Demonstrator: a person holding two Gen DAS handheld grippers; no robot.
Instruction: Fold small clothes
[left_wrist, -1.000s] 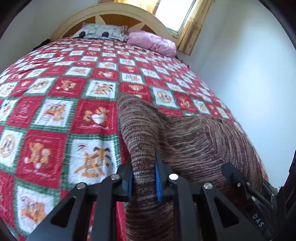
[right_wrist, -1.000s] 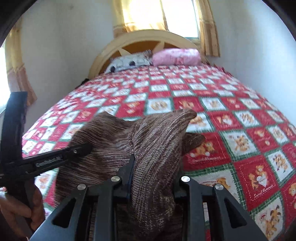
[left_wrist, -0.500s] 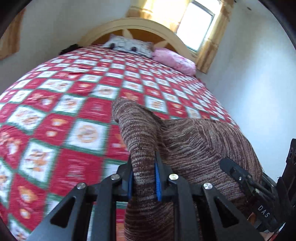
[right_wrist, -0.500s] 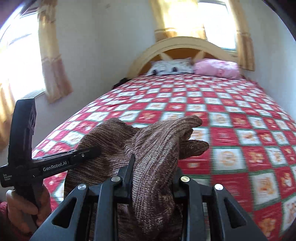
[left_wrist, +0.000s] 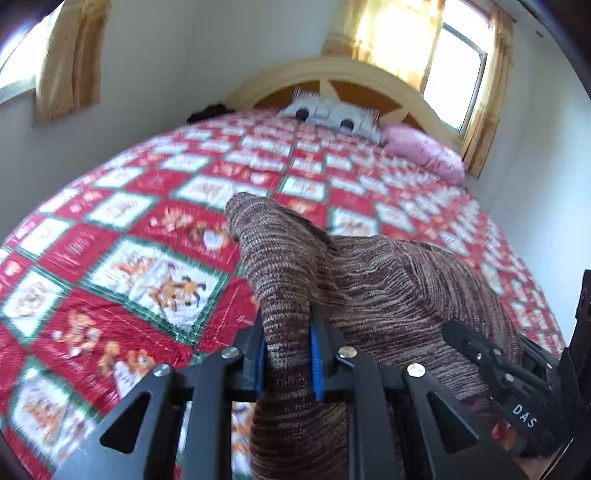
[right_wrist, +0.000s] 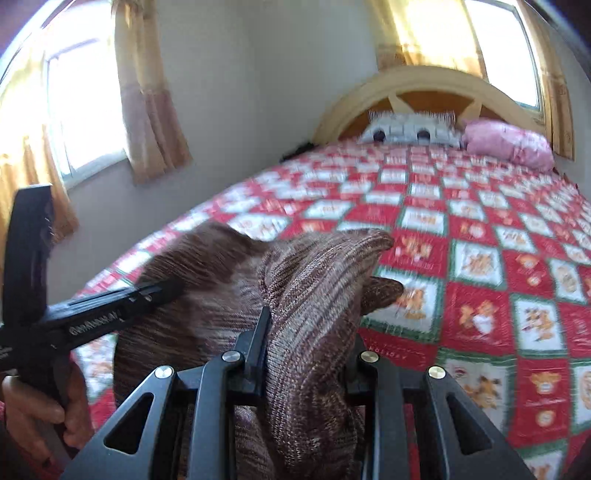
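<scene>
A brown striped knit garment (left_wrist: 388, 280) hangs between my two grippers above the bed. My left gripper (left_wrist: 287, 354) is shut on one bunched edge of it, blue pads pressing the knit. My right gripper (right_wrist: 306, 343) is shut on another bunched edge of the same garment (right_wrist: 317, 280). The right gripper's body shows at the right in the left wrist view (left_wrist: 509, 391), and the left gripper, held by a hand, shows at the left in the right wrist view (right_wrist: 110, 314). The garment's lower part is hidden below both cameras.
A bed with a red, white and green patchwork quilt (left_wrist: 155, 236) fills the view below. A grey pillow (left_wrist: 332, 114) and a pink pillow (left_wrist: 424, 155) lie against the arched wooden headboard (right_wrist: 417, 92). Curtained windows (right_wrist: 85, 107) and walls flank the bed.
Both grippers have risen and tilted up with the garment, so more of the walls, windows and headboard show. Both grips are unchanged.
</scene>
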